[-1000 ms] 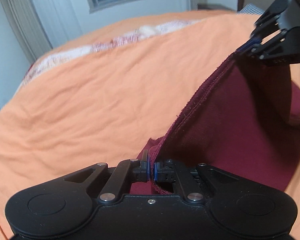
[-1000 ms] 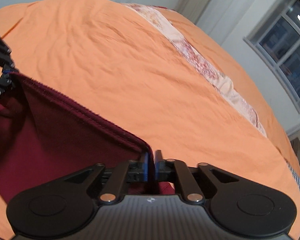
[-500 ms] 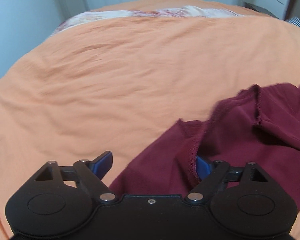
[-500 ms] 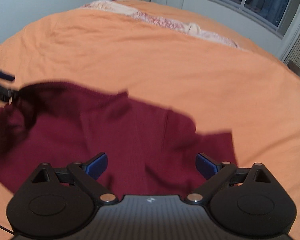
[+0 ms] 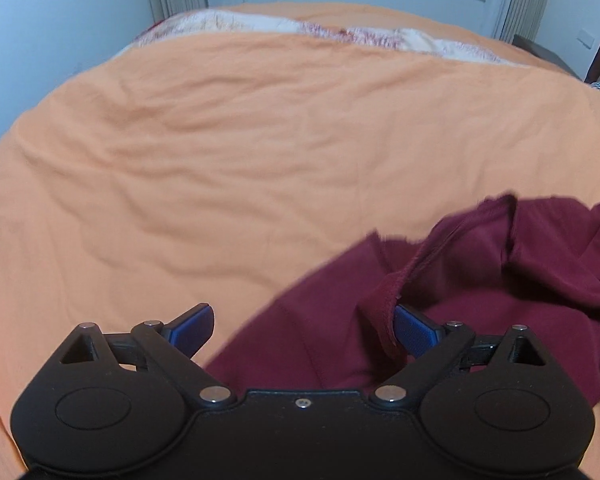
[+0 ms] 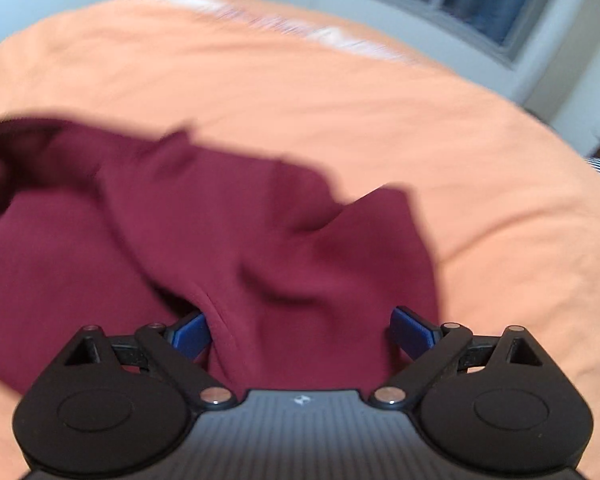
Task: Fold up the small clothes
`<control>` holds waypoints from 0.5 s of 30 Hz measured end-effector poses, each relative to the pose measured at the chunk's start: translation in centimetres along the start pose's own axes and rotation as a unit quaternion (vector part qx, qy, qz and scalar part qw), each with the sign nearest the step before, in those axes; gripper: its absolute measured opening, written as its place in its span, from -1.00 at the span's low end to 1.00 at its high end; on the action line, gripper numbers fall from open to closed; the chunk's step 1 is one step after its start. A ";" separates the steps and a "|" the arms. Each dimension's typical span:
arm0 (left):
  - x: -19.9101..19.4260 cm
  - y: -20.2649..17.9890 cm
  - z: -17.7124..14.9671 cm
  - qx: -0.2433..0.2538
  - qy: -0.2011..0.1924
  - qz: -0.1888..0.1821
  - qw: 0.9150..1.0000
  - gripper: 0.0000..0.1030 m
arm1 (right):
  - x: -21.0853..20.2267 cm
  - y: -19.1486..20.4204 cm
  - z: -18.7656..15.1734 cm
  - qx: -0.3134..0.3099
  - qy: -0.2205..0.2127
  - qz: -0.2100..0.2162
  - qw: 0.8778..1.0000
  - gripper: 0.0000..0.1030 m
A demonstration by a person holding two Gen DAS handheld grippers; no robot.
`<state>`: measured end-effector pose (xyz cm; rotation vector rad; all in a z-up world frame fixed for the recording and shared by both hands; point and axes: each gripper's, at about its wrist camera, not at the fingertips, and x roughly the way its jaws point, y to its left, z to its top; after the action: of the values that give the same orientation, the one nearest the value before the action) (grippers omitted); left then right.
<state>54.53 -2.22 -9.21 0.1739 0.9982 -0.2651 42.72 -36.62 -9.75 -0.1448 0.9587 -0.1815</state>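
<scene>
Item: maroon garment, rumpled on orange bed, lower right of frame; left gripper & right gripper jaws spread, gripping nothing, prob. freed to re-grip.

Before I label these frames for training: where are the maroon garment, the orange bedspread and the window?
maroon garment [image 6: 228, 240]: right wrist view, its rumpled middle.
orange bedspread [image 5: 220, 140]: left wrist view, bare wrinkled area.
window [image 6: 472, 4]: right wrist view, its glass pane.
</scene>
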 end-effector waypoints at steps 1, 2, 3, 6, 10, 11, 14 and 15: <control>-0.2 0.1 0.6 -0.004 -0.004 0.000 1.000 0.88 | -0.1 -0.7 0.5 0.016 -0.005 -0.011 1.000 0.88; -0.4 0.4 1.1 -0.013 -0.006 -0.004 1.000 0.88 | -0.1 -1.5 0.9 0.033 -0.006 -0.017 0.999 0.88; -0.5 0.7 1.6 -0.027 -0.007 -0.011 1.000 0.89 | -0.2 -2.0 1.3 0.051 -0.007 -0.018 0.998 0.88; -0.8 2.1 2.1 -0.084 -0.003 -0.051 0.995 0.89 | -0.8 -3.4 1.1 0.103 -0.007 0.000 0.995 0.89; -1.4 2.2 1.0 -0.104 -0.003 -0.069 0.992 0.92 | -0.9 -5.7 -0.4 0.235 0.005 0.067 0.970 0.90; -1.4 1.8 0.4 -0.094 -0.002 -0.067 0.993 0.93 | -0.7 -6.3 -0.8 0.264 0.008 0.070 0.962 0.91; -1.1 0.3 -1.6 -0.052 0.010 -0.057 0.997 0.94 | -1.1 -6.9 -1.5 0.277 0.014 0.049 0.959 0.92; -0.9 -0.1 -2.2 -0.040 0.017 -0.056 0.998 0.94 | -1.1 -6.8 -1.5 0.261 0.015 0.045 0.964 0.92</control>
<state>52.25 -1.62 -9.68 0.0504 1.0528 -0.3239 40.28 -43.07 -8.35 0.3869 0.9168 -0.3463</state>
